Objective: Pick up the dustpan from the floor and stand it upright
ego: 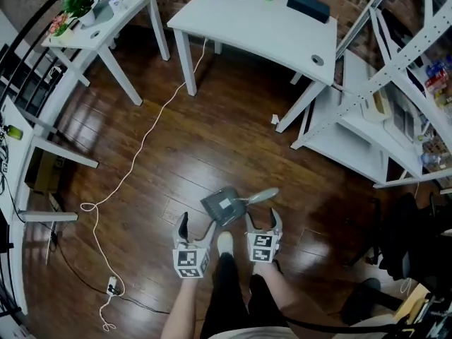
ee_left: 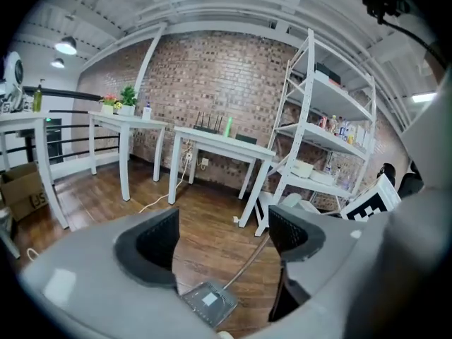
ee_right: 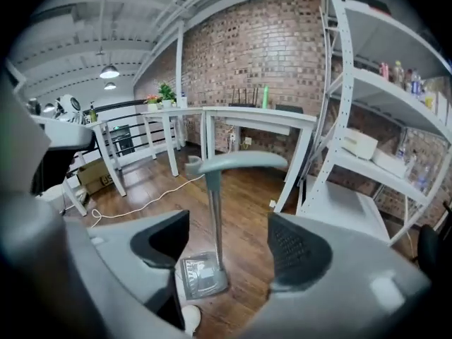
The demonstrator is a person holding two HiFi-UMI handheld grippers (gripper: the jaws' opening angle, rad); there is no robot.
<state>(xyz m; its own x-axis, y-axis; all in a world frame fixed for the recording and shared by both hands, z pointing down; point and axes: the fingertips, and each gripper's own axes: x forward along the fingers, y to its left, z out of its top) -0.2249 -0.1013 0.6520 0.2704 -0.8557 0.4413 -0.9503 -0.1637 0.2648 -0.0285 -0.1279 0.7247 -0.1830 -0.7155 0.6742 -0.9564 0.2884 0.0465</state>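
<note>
Left gripper (ego: pixel 197 226): jaws wide, nothing between them, clear of dustpan. Dustpan (ego: pixel 224 207): pan on wood floor (ego: pixel 176 147) just ahead of person's shoe (ego: pixel 224 242), handle (ee_right: pixel 236 162) up, standing free (looks steady). Right gripper (ego: pixel 263 221): jaws wide, empty, not touching handle. Step: stand-up apparently done. Next: draw both grippers away without knocking handle.

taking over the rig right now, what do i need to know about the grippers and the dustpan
Left gripper: open, empty.
Right gripper: open, empty. The dustpan's handle lines up between its jaws, but they do not touch it.
Dustpan: stands upright on the wood floor just ahead of both grippers, pan down, handle up, free of both.
Done: the dustpan is upright.
Left: nothing obvious; probably just check that it stays standing.
</note>
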